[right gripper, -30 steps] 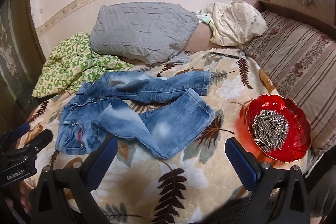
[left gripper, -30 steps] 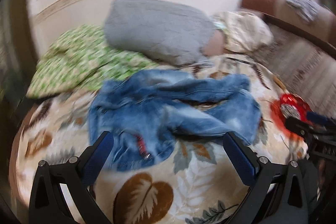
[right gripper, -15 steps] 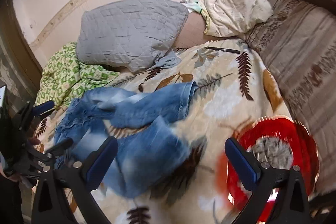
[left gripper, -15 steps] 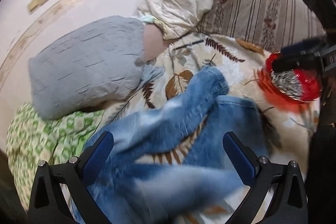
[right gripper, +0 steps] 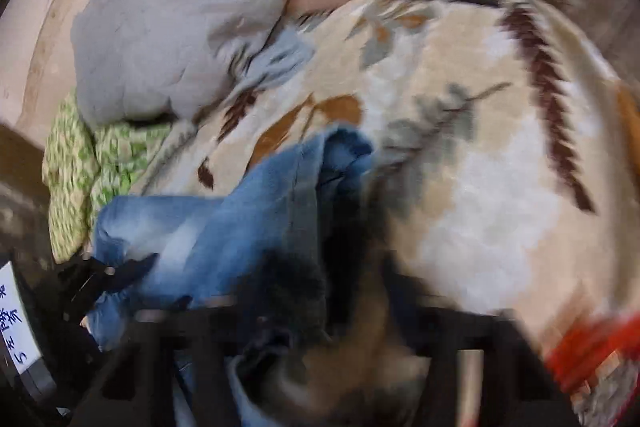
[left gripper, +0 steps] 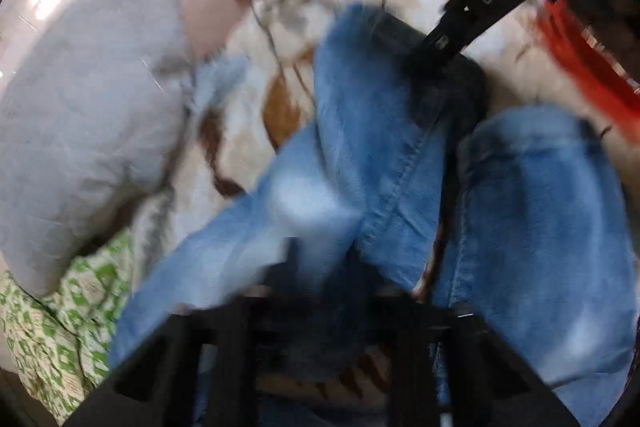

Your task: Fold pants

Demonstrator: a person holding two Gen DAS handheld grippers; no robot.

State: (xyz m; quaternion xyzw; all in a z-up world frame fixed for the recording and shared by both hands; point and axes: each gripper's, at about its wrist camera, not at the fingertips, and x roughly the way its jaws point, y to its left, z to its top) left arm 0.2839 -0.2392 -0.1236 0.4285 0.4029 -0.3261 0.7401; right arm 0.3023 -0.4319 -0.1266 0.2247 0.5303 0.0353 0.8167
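Now both tongs (left gripper: 320, 291) (right gripper: 316, 307) tilt steeply down, closing onto the jeans (left gripper: 360, 147).

Blue denim pants (left gripper: 384, 163) lie rumpled on the bedspread, legs splayed toward twelve o'clock, cuffs apart.

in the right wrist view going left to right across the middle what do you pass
green patterned cloth → blue jeans → leaf-print bedspread; the red bowl sits lower, at the right edge.
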